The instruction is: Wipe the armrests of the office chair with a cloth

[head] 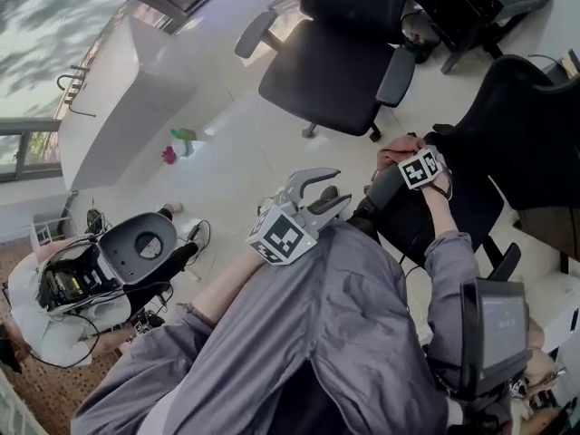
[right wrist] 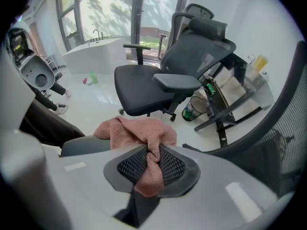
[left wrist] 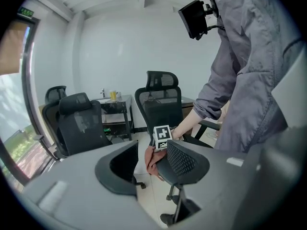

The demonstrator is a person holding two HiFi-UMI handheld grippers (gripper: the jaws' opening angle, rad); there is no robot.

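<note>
Cloth (right wrist: 144, 131), pinched in the right tongs (right wrist: 152, 159), drapes over the chair armrest (right wrist: 79, 145). Left tongs (left wrist: 149, 164) stand wide and empty near that armrest.

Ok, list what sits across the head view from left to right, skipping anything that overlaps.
round grey machine → left gripper → pink cloth → small dark screen
</note>
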